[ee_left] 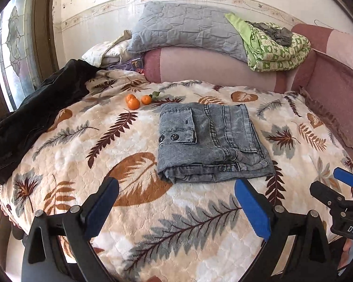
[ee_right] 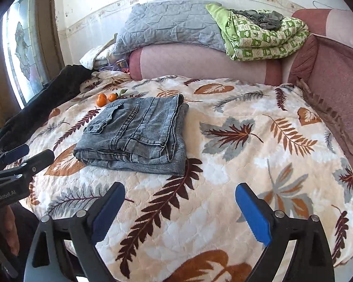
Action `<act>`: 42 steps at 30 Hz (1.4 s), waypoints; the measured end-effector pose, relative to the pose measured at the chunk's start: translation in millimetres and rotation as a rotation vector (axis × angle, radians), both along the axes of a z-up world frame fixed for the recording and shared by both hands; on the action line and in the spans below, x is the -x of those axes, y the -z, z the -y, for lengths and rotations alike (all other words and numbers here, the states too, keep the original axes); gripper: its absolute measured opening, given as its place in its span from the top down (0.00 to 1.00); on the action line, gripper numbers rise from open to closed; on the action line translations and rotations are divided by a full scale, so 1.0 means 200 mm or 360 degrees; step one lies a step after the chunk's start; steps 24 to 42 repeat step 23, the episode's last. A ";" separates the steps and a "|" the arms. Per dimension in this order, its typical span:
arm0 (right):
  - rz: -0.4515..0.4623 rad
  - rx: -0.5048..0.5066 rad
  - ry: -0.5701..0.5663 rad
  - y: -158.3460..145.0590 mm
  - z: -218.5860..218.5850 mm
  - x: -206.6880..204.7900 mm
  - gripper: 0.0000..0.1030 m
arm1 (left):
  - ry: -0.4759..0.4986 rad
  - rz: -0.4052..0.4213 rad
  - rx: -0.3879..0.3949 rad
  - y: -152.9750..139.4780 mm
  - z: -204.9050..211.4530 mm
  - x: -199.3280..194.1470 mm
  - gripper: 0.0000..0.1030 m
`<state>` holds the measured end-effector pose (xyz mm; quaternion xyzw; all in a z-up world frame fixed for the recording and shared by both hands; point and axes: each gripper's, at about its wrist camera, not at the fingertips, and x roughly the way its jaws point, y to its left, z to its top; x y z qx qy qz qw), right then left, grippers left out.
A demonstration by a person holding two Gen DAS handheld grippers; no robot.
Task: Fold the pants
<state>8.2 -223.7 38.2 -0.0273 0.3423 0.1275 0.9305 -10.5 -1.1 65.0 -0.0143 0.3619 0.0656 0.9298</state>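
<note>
Nearest the lens, the left gripper [ee_left: 176, 202] hovers over the leaf-patterned blanket [ee_left: 176, 230] with its blue-padded fingers [ee_left: 253, 209] spread wide and nothing between them. The right gripper [ee_right: 180, 205] hangs above the same blanket [ee_right: 223, 164], its jaws equally far apart and empty. Each tool also shows at the edge of the other's view: the right one at the far right [ee_left: 341, 188] of the left wrist picture, the left one at the far left [ee_right: 23, 157] of the right wrist picture. The grey denim pants [ee_left: 209, 141] lie folded into a compact rectangle on the blanket, just beyond both sets of fingertips and touched by neither; a buttoned pocket flap faces up [ee_right: 134, 131]. Behind them sit what appear to be three small oranges [ee_left: 135, 101], though they overlap. A dark garment [ee_left: 35, 115] is heaped along the blanket's left edge. At the back, a grey quilted pillow [ee_left: 188, 28] and a folded green quilt [ee_left: 275, 47] rest on a pink bolster [ee_left: 211, 68].
</note>
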 end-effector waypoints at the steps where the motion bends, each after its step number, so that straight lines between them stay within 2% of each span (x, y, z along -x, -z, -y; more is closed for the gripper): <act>1: -0.0001 -0.0003 0.0000 0.00 0.00 0.00 0.06 | -0.0001 -0.0015 -0.0002 0.01 0.00 0.00 0.04; 10: 0.0035 0.0010 -0.0052 0.04 -0.09 0.01 0.06 | 0.0045 -0.0035 -0.0053 0.03 0.03 -0.05 0.04; 14: 0.0039 -0.0003 -0.0047 0.04 -0.12 -0.02 0.06 | 0.0069 -0.0033 -0.0013 0.04 0.01 -0.10 0.04; 18: 0.0053 0.0040 -0.0055 0.05 -0.16 -0.06 0.06 | 0.0120 -0.0020 0.0116 0.04 -0.04 -0.16 0.02; 23: 0.0072 0.0106 -0.0057 0.07 -0.22 -0.11 0.06 | 0.0116 -0.0012 0.0092 0.07 -0.06 -0.26 0.02; 42: 0.0072 0.0106 -0.0057 0.07 -0.22 -0.11 0.06 | 0.0116 -0.0012 0.0092 0.07 -0.06 -0.26 0.02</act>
